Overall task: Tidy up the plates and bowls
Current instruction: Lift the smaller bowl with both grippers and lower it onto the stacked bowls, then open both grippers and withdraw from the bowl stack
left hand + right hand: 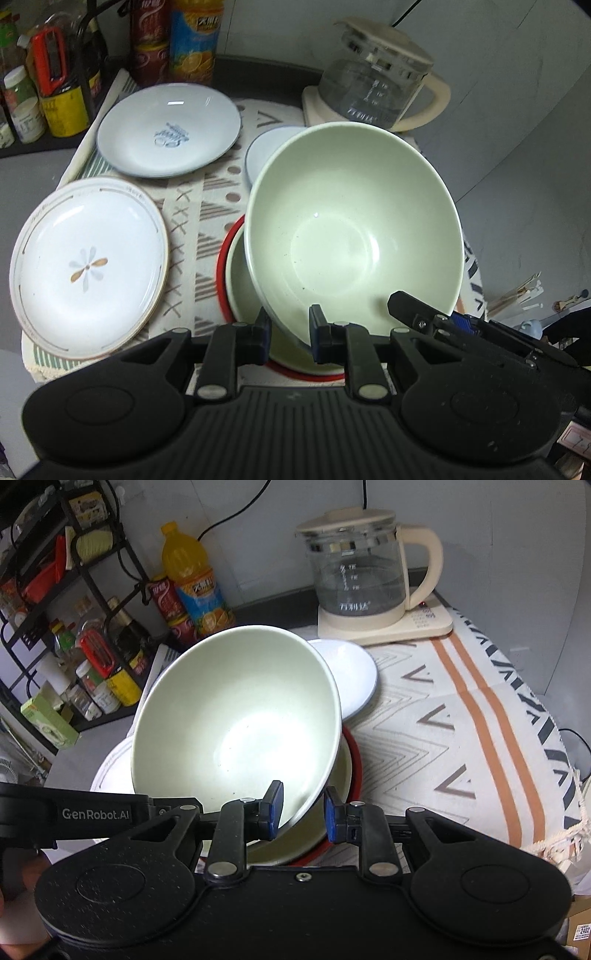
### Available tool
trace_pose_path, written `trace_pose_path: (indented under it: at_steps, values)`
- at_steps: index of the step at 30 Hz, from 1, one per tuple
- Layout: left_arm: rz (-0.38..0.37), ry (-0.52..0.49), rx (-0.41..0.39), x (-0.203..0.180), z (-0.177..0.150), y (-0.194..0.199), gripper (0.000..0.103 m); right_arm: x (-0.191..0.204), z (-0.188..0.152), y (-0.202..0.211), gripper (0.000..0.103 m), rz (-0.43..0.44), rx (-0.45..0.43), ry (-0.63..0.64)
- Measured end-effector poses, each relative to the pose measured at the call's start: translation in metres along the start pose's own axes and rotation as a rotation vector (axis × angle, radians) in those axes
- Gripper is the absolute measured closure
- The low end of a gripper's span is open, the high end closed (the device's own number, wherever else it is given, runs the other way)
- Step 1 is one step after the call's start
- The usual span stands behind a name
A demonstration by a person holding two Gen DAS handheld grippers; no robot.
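Left claw [289,328], green bowl [343,229], patterned cloth [443,716]

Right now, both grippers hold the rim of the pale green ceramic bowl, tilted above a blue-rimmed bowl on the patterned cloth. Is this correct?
Not quite: the bowl underneath is red-rimmed, not blue-rimmed, as the left wrist view shows. The rest stands: the left gripper and the right gripper each straddle the rim of the tilted pale green ceramic bowl over the patterned cloth.
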State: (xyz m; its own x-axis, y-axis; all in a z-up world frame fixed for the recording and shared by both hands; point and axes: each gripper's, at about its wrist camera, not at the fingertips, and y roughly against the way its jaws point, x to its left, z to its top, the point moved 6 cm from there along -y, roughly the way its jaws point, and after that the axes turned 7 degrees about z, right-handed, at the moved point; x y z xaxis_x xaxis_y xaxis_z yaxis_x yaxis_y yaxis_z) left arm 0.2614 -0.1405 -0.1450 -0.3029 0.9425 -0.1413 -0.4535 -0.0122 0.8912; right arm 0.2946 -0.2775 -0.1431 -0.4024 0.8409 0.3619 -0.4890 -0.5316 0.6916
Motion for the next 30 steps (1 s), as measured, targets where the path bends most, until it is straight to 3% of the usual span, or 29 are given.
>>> trace_pose_path:
  at_steps: [6,11,16,19,23,30]
  values:
    - [0.006,0.005,0.032,0.002,-0.010,-0.011,0.084,-0.005,-0.007,-0.006,0.076,-0.003,0.033,-0.010]
    - [0.006,0.006,0.007,-0.001,-0.009,-0.014,0.081,-0.005,-0.005,-0.008,0.073,-0.012,0.035,0.019]
    - [0.075,0.034,-0.004,0.007,0.001,-0.015,0.078,-0.007,-0.001,-0.007,0.073,-0.005,0.031,0.022]
    - [0.066,0.036,-0.015,0.012,0.003,-0.015,0.078,-0.007,0.000,-0.004,0.072,-0.001,0.023,0.024]
    - [0.068,0.050,-0.033,0.017,0.002,-0.008,0.077,-0.005,0.002,0.008,0.042,0.008,-0.014,0.008]
    - [0.088,0.089,-0.064,0.033,0.000,0.014,0.060,0.015,0.007,0.022,0.010,0.083,-0.058,-0.003]
